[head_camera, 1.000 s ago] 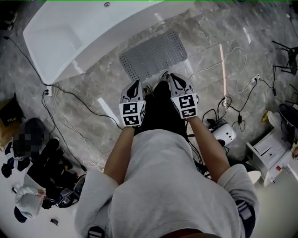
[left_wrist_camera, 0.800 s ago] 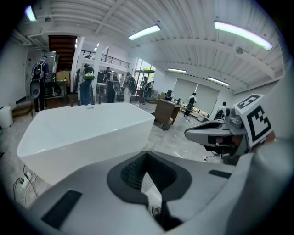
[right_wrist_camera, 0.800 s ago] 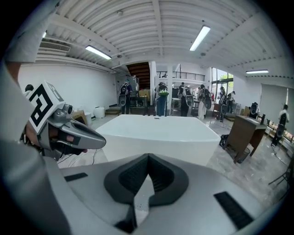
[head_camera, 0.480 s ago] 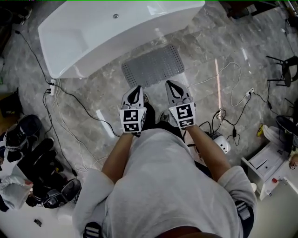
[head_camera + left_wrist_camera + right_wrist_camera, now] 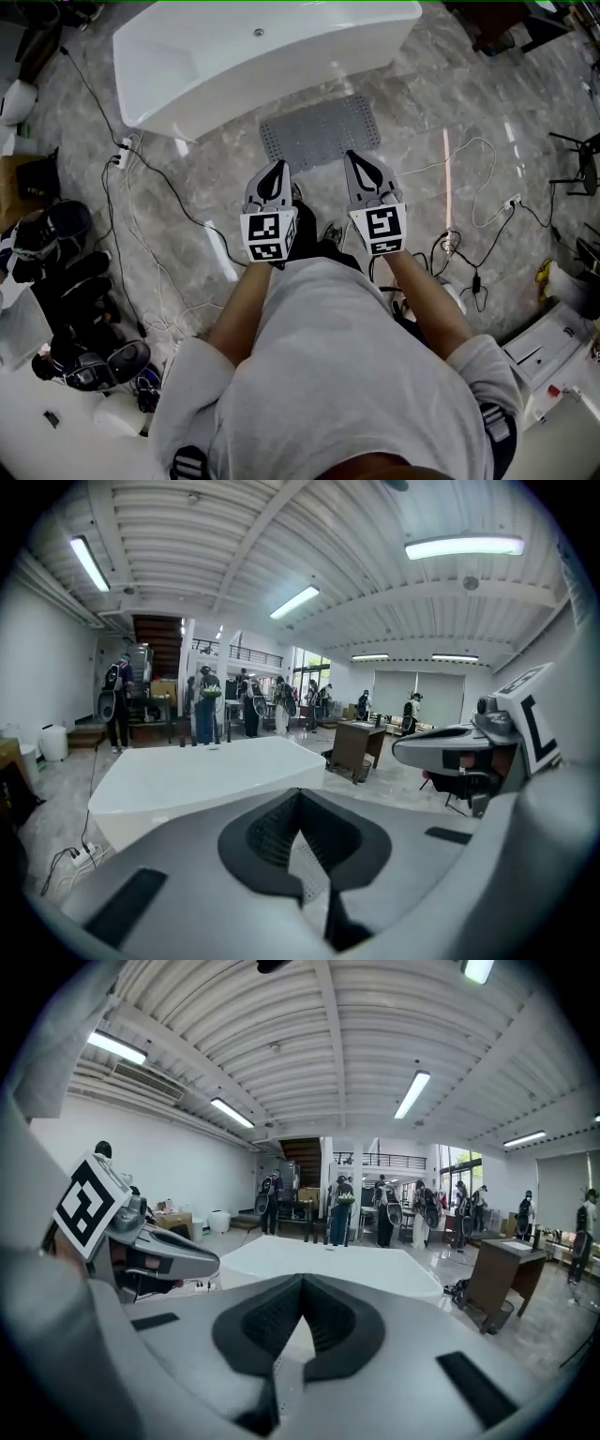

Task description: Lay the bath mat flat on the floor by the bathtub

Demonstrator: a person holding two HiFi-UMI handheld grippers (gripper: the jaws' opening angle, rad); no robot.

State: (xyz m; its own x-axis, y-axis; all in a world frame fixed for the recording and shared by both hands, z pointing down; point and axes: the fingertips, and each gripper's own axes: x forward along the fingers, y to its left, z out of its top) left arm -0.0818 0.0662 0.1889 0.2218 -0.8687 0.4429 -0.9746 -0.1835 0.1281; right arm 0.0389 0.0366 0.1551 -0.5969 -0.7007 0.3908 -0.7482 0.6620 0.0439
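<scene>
Bath mat: flat on floor, by bathtub.
Glossy grey marble-look floor; mat grey w/ holes, its far edge just beside tub's near wall. Left gripper & right gripper: jaws closed together, nothing btwn them, side by side at mat's near edge. Cables loop left of the mat, more loop right of it. Bags piled near left. Bare floor just left of mat.

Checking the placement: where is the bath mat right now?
Head view, upper centre: the bath mat lies flat on the floor alongside the bathtub, just beyond the left gripper and right gripper.
</scene>
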